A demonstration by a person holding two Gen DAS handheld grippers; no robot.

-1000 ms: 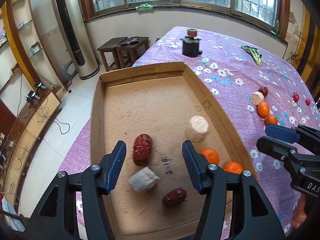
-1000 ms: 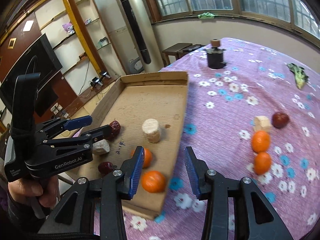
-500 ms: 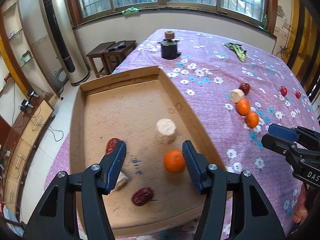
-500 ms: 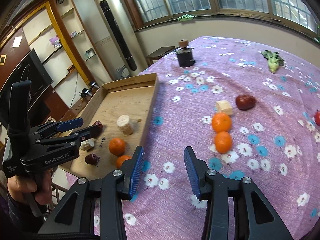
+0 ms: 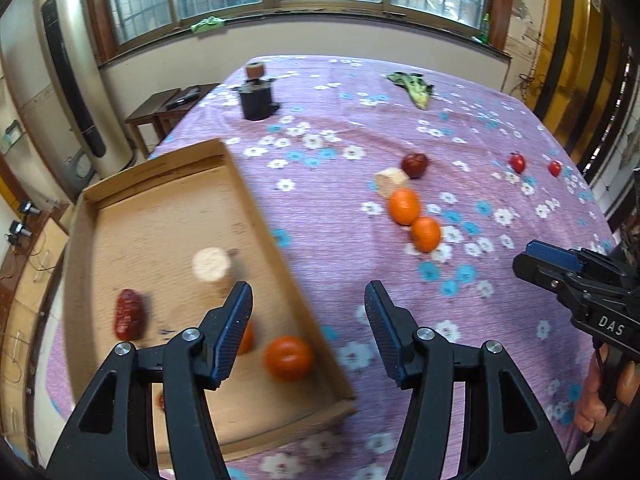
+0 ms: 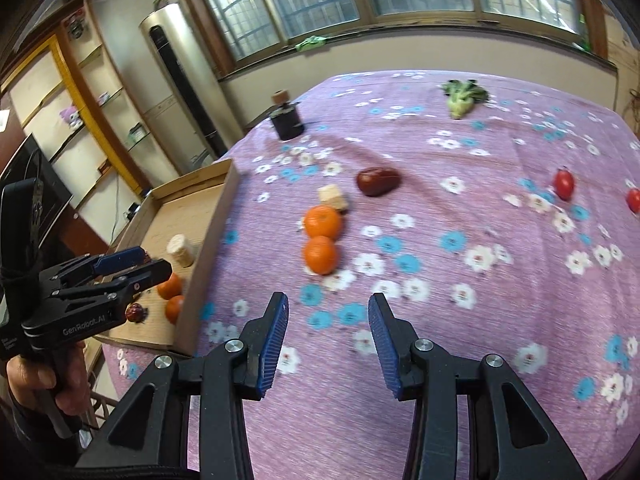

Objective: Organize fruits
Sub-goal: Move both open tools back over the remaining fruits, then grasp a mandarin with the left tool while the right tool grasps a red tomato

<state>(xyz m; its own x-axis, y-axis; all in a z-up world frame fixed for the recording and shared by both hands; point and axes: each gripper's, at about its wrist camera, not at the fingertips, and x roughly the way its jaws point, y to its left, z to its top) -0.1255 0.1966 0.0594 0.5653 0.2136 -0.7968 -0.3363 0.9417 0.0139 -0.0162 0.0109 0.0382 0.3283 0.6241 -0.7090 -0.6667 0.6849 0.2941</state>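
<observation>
We held our left gripper (image 5: 308, 316) spread wide, empty, by the box (image 5: 256, 200) | right gripper (image 6: 328, 336) spread, empty, near two oranges (image 6: 320, 254) on the cloth (image 6: 460, 300).

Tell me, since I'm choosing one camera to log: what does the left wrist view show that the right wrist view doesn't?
Only the left wrist view shows the long red date lying in the cardboard tray. Only the right wrist view shows the wall shelves and the small date at the tray's near end. Both show two oranges on the purple cloth, the pale chunk, the leafy vegetable, and both tools, left and right, open.
</observation>
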